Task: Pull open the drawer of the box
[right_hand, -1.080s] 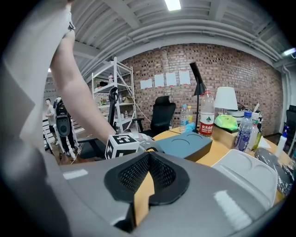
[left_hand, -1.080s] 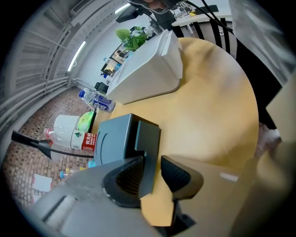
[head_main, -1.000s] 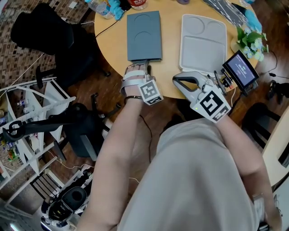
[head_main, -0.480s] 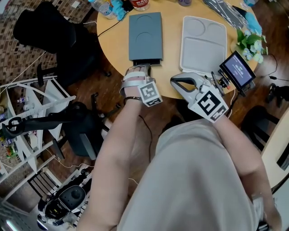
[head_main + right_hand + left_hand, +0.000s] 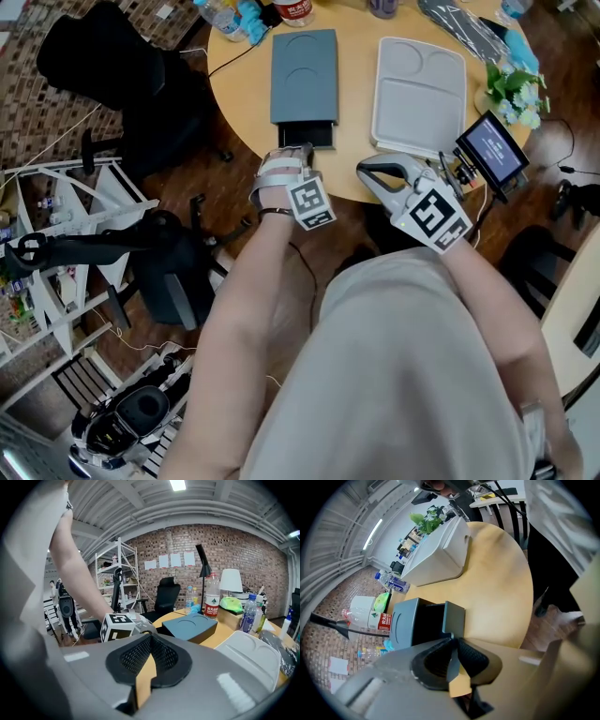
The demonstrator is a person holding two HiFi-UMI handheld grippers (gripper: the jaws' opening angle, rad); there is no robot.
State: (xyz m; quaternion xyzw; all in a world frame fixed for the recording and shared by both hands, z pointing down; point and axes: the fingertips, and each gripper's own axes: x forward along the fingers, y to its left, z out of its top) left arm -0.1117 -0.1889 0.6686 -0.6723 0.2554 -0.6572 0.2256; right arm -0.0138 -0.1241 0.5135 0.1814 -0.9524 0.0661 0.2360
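Drawer: the drawer now stands a little way out of the grey box, with a dark gap behind its front panel. A second ago the panel sat flush.
Left jaws: my left gripper was spread wide a second ago. Its jaws are now closing, and the pads pinch the thin pull lip on the drawer's front.
Box: it lies flat on the round table with its drawer end toward me, just beside the white tray.
Right jaws: my right gripper hangs at the table's near edge, by the tray. Its pads are together with nothing between them.
Meaning: the grip has taken and the pull has begun. I judge most of the drawer's travel is still to come.
Risk: nothing steadies the box, so it may slide toward me with the drawer.
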